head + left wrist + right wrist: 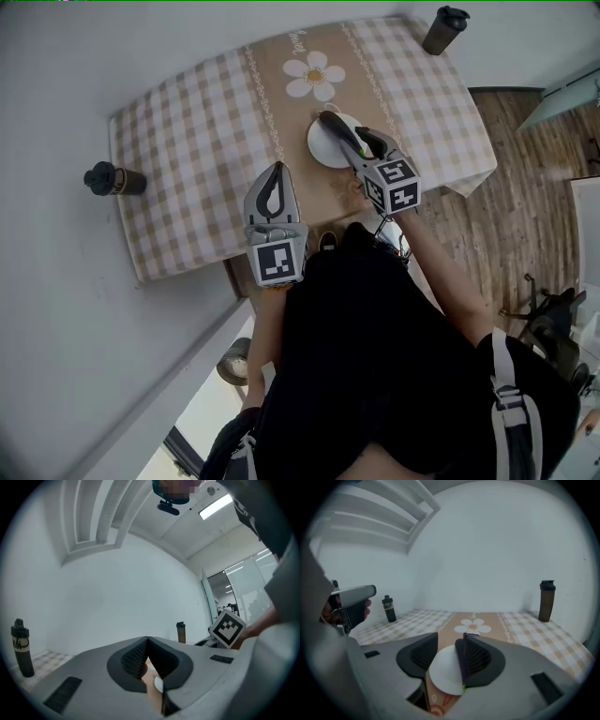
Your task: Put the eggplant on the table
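Now | right tongs [450, 637] parted, poised low over white plate [323, 150], apparently lining up a grasp | eggplant [337, 129] on plate between them, close against one jaw, unclamped, not yet on surface [187, 169] | left tongs [147, 642] closed, empty, held back alongside, likely to keep clear

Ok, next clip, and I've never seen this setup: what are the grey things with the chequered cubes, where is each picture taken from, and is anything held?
A person holds two hand-held grippers; the marker cubes are part of them. One picture comes from a head camera looking down. The other two cameras ride on the grippers, each looking along its own jaws. On the checked tablecloth are a white plate with an eggplant on it and two bottles. The left gripper is shut and empty. The right gripper is at the plate with its jaws apart, clamping nothing yet.
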`<state>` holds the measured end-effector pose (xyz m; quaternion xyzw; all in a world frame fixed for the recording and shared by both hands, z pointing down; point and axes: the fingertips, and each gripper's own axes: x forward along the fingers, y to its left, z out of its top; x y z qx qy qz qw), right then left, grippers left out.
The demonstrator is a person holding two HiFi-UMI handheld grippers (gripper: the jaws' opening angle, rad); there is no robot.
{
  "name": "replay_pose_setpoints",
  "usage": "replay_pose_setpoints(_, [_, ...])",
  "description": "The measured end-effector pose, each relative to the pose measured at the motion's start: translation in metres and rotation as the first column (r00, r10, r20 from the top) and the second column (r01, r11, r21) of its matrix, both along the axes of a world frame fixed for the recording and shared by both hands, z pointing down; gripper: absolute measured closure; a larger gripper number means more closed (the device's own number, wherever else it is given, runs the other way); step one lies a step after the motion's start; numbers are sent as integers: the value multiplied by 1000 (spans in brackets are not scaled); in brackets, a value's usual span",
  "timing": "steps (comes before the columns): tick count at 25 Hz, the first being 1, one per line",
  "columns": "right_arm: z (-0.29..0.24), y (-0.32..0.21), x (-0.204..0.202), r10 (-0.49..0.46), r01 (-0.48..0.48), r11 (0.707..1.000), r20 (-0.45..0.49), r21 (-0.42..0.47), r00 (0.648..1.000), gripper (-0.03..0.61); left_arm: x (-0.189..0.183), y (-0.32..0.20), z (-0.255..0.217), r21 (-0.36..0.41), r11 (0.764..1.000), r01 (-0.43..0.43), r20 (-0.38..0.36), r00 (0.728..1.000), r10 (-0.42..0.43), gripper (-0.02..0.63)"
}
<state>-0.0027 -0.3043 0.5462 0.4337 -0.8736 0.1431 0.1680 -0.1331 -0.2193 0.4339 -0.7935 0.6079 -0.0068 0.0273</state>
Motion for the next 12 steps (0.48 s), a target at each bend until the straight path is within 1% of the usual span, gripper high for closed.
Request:
replay_pose_setpoints(6, [-46, 3, -13, -29, 24, 997, 63, 77, 998, 402, 0, 2, 1, -1, 1000, 1, 7, 1000, -1, 621])
replay_pose_setpoints(12, [-86, 13, -23, -66, 49, 988, 110, 149, 992, 402, 1, 4, -2, 8, 1000, 0, 6, 1000, 0, 621])
